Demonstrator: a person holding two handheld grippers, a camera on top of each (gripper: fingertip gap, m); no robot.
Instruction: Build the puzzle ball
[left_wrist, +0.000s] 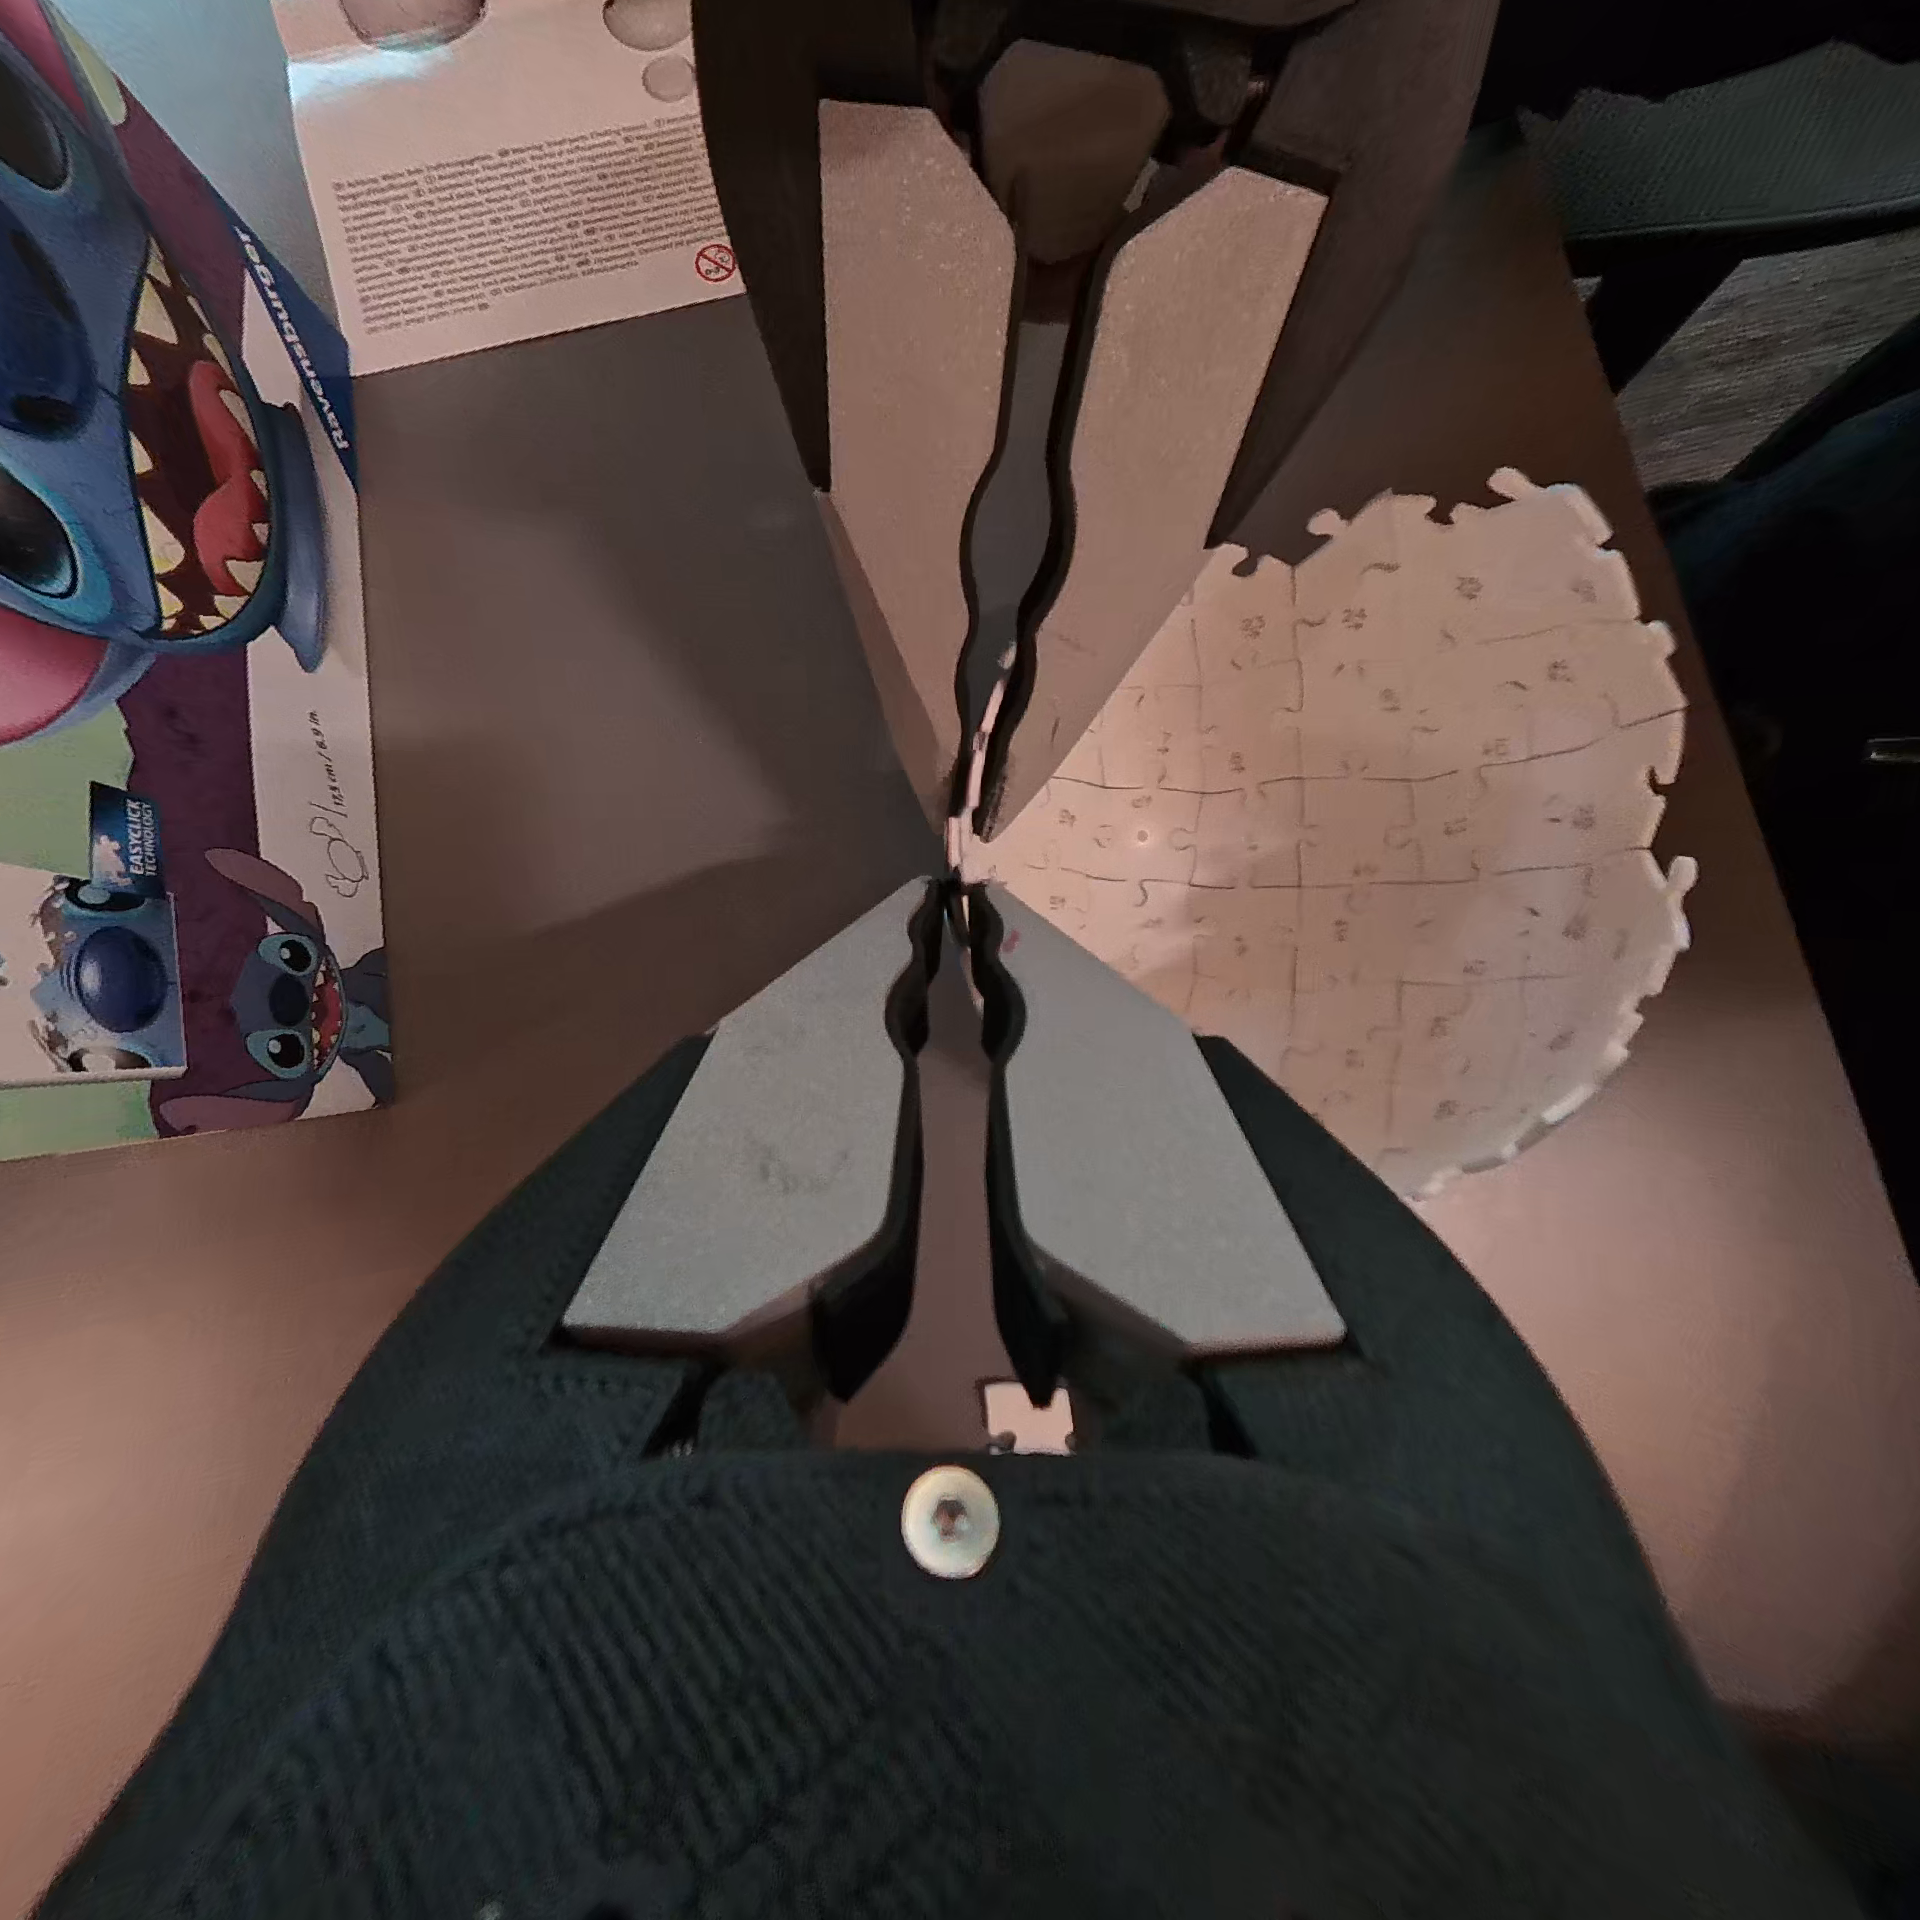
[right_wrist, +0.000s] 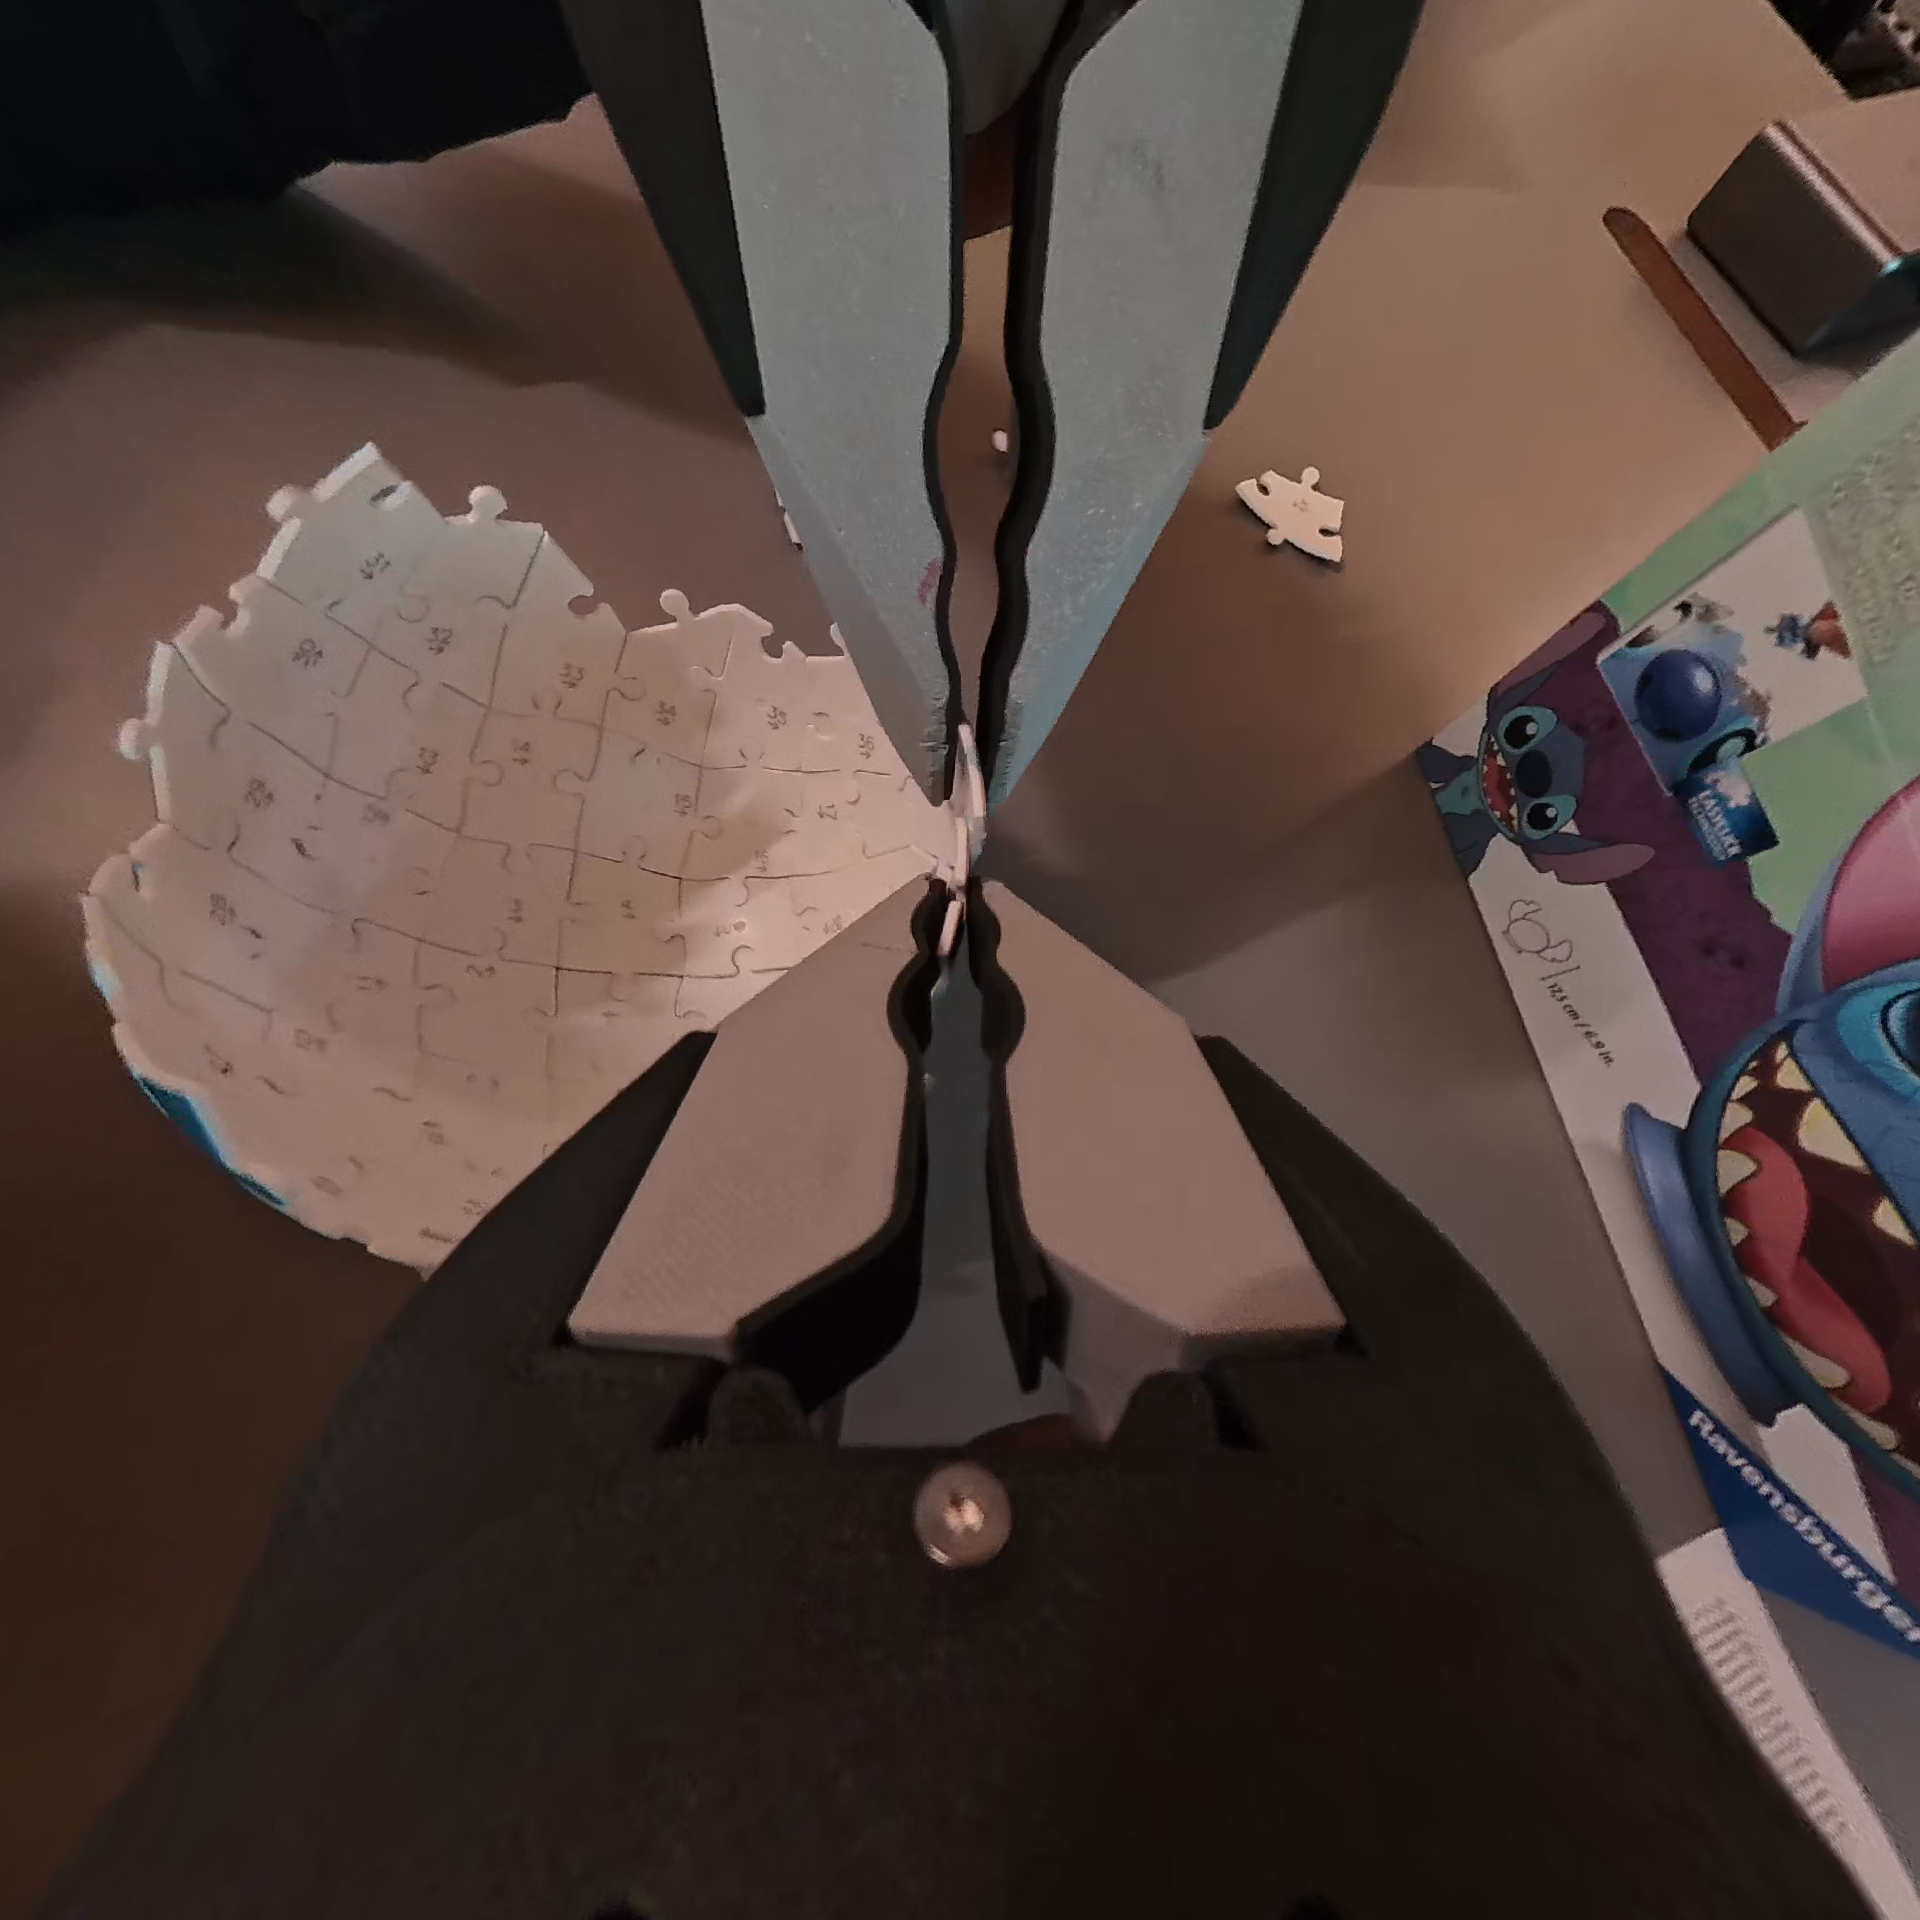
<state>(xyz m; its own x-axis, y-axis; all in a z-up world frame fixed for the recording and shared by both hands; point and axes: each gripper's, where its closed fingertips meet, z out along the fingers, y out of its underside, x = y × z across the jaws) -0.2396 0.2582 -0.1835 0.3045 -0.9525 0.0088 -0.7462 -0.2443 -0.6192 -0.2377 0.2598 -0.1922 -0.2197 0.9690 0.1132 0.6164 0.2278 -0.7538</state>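
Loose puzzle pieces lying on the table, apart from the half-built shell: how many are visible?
2. One loose piece lies beyond the left gripper; another shows under that gripper's fingers. Others may be hidden.

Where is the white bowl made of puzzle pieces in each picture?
Left wrist view: the puzzle shell sits right of centre, behind the two grippers' meeting tips.
Right wrist view: it sits left of centre.
Shared landmark: the puzzle box, far left in one view, far right in the other.

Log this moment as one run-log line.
left gripper: shut on shell rim | right gripper: shut on shell rim | puzzle shell: half built, white inside up | loose piece: on table
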